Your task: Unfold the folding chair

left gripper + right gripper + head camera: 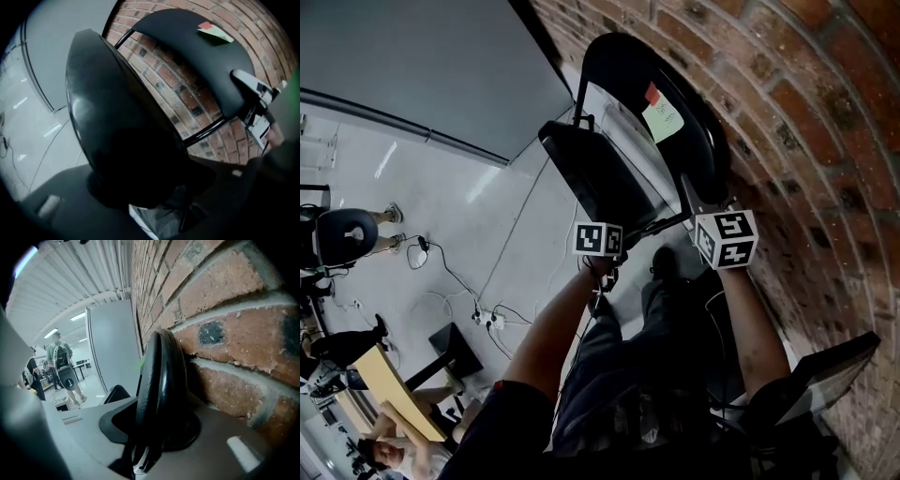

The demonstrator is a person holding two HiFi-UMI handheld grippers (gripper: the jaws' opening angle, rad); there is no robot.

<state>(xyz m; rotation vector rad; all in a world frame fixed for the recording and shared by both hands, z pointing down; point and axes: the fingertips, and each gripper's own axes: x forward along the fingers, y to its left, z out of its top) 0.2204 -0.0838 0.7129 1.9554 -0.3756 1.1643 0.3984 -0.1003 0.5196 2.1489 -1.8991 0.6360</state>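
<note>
Well, chair: the black folding chair (642,150) stands right by the brick wall (806,112), just in front of me
Seat: the seat (117,122) is tipped away from the backrest (197,51), and I see bricks in the gap between them
Left claw: my left claw (150,187) is opened wide and bites the thick edge of the seat
Right claw: my right claw (154,423) is narrow and pinches the thin side rim of the backrest, close to the wall
Note: a green sticky note (664,119) with a red bit on top sits on the backrest
Floor: shiny grey floor (441,187) with wires (455,277) on it, over on my left
</note>
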